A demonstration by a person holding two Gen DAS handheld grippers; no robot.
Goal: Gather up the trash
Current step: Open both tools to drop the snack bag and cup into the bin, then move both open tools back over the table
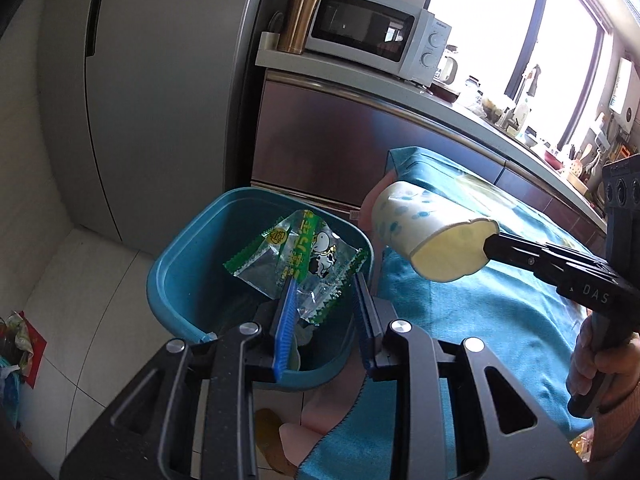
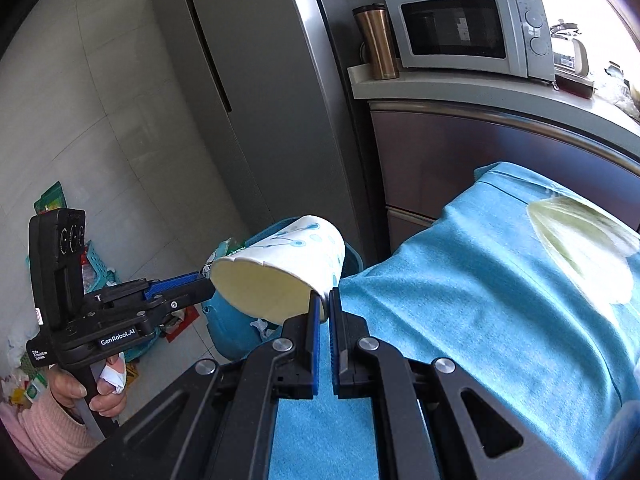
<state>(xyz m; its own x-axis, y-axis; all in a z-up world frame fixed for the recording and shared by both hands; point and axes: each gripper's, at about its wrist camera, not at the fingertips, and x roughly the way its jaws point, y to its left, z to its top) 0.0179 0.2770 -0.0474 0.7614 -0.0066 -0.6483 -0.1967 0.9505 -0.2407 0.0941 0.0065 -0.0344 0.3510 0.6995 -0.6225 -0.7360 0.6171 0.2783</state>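
Note:
My left gripper (image 1: pixel 324 280) hangs over the teal trash bin (image 1: pixel 176 276), fingers apart. A clear green-edged snack wrapper (image 1: pixel 296 260) rests against the left blue pad, over the bin's opening; whether it is gripped I cannot tell. My right gripper (image 2: pixel 325 300) is shut on the rim of a white paper cup (image 2: pixel 280 276) with blue dots, held on its side just beside the bin. The cup also shows in the left wrist view (image 1: pixel 424 236), with the right gripper's fingers (image 1: pixel 520 252) on it. The left gripper shows in the right wrist view (image 2: pixel 204 280).
A table under a turquoise cloth (image 2: pixel 460 300) stands right of the bin. A grey fridge (image 1: pixel 160 80) and a counter with a microwave (image 1: pixel 376 28) and a brown tumbler (image 1: pixel 300 16) stand behind. Bags and a basket of clutter (image 2: pixel 96 276) lie on the tiled floor.

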